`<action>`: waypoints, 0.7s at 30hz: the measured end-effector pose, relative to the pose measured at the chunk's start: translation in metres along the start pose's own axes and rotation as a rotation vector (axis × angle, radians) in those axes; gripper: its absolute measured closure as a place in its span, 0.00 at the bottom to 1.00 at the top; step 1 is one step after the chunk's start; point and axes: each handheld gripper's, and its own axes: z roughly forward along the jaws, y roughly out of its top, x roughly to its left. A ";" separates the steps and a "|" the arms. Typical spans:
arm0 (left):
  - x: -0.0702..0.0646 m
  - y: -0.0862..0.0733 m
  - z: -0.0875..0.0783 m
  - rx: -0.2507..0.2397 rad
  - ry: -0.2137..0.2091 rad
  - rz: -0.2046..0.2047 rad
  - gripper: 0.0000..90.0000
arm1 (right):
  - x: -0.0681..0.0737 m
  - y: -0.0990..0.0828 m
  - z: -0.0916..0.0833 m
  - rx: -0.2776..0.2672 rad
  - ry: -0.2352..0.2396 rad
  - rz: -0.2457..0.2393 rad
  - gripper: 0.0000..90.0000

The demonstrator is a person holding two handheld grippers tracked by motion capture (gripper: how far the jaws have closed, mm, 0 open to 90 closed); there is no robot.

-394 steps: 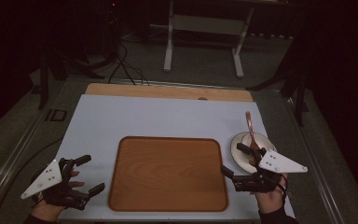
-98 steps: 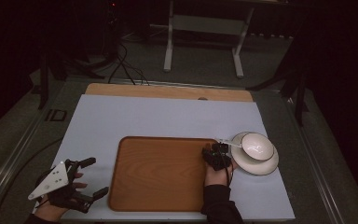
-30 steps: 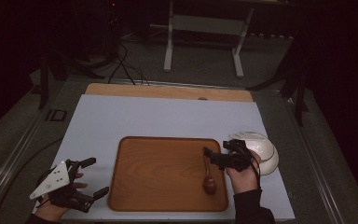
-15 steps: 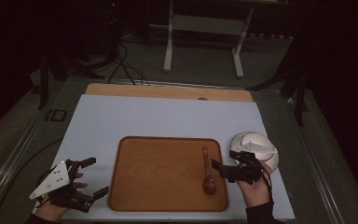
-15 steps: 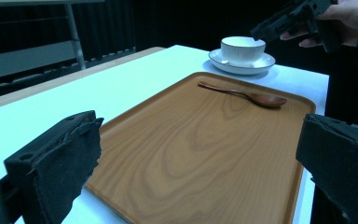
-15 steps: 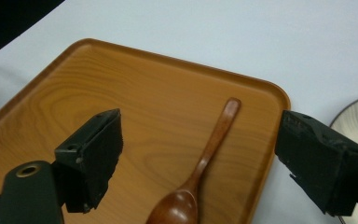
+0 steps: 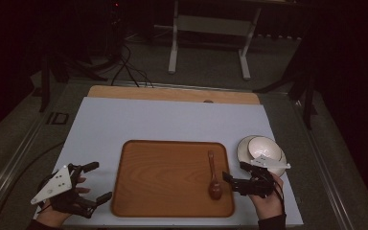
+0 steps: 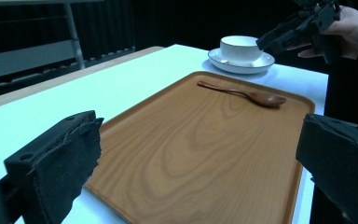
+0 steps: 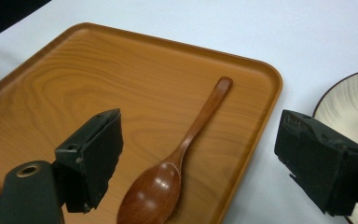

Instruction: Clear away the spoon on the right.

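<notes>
While both grippers gape empty, the left gripper view reveals the cup (image 8: 240,48) upright.

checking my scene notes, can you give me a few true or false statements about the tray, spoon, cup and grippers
1. The wooden spoon lies on the tray. True.
2. The right gripper is shut on the spoon. False: its fingers are open, with nothing between them.
3. The cup stands on the tray. False: it sits on a saucer beside the tray.
4. The left gripper is open, holding nothing. True.
</notes>
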 end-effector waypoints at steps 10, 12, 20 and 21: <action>0.000 0.000 0.000 0.005 -0.004 0.000 0.00 | -0.006 -0.012 0.006 0.015 0.014 -0.026 0.17; 0.000 0.000 0.000 0.005 -0.006 0.002 0.00 | -0.008 -0.014 0.007 0.013 0.010 -0.021 0.17; 0.000 0.000 0.001 0.007 -0.010 0.000 0.00 | -0.013 -0.015 0.007 0.005 0.001 0.000 0.19; 0.000 0.000 0.001 0.007 -0.010 0.000 0.00 | -0.013 -0.015 0.007 0.006 0.000 -0.002 0.19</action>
